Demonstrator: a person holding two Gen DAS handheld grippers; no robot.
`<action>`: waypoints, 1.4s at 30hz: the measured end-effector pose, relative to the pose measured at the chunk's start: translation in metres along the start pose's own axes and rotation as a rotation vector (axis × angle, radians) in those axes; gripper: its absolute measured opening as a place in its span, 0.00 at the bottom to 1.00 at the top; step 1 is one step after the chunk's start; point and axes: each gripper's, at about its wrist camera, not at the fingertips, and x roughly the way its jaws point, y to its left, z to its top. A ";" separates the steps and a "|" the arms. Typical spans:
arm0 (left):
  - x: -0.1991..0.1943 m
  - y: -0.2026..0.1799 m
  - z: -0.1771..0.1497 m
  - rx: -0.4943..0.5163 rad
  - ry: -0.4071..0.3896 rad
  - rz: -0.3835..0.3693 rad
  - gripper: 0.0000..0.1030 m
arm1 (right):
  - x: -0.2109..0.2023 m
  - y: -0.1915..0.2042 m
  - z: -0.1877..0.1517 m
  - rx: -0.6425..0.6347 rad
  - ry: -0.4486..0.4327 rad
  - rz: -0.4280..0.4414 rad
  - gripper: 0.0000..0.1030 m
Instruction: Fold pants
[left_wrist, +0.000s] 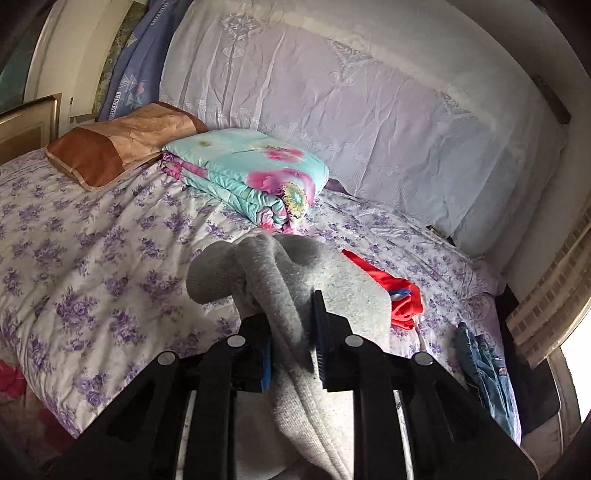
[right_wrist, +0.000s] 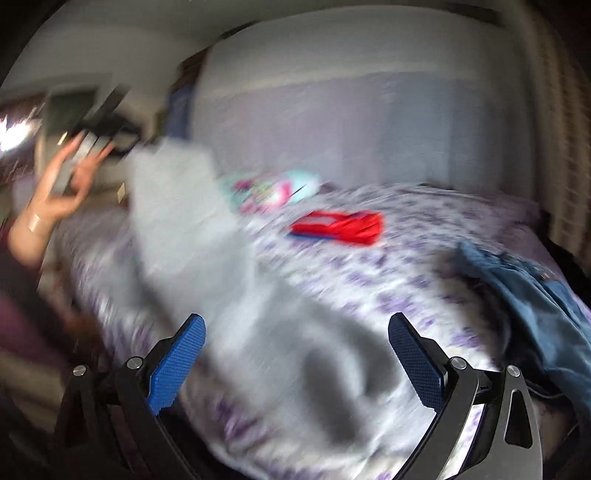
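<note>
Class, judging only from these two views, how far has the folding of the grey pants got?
Done: nothing shows a finished fold. In hand: the left gripper is clamped on bunched grey pants, lifted above the floral bedspread. The right gripper hangs open, holding nothing. Left: laying the pants flat and every fold.

- The left gripper is raised above the bed, its blue-padded fingers pinched close on gray fabric.
- The left hand grips its handle, wrist lifted high.
- The right gripper hangs low, fingers spread wide, holding nothing.
</note>
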 end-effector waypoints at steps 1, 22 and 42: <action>-0.003 0.003 -0.001 -0.003 -0.004 -0.006 0.17 | 0.001 0.008 -0.007 -0.023 0.034 0.023 0.97; -0.013 -0.001 0.032 -0.016 -0.071 0.013 0.21 | 0.045 -0.122 0.164 0.210 0.027 -0.155 0.06; 0.129 0.061 0.081 -0.014 0.240 0.285 0.72 | 0.212 -0.020 0.090 0.256 0.420 0.148 0.82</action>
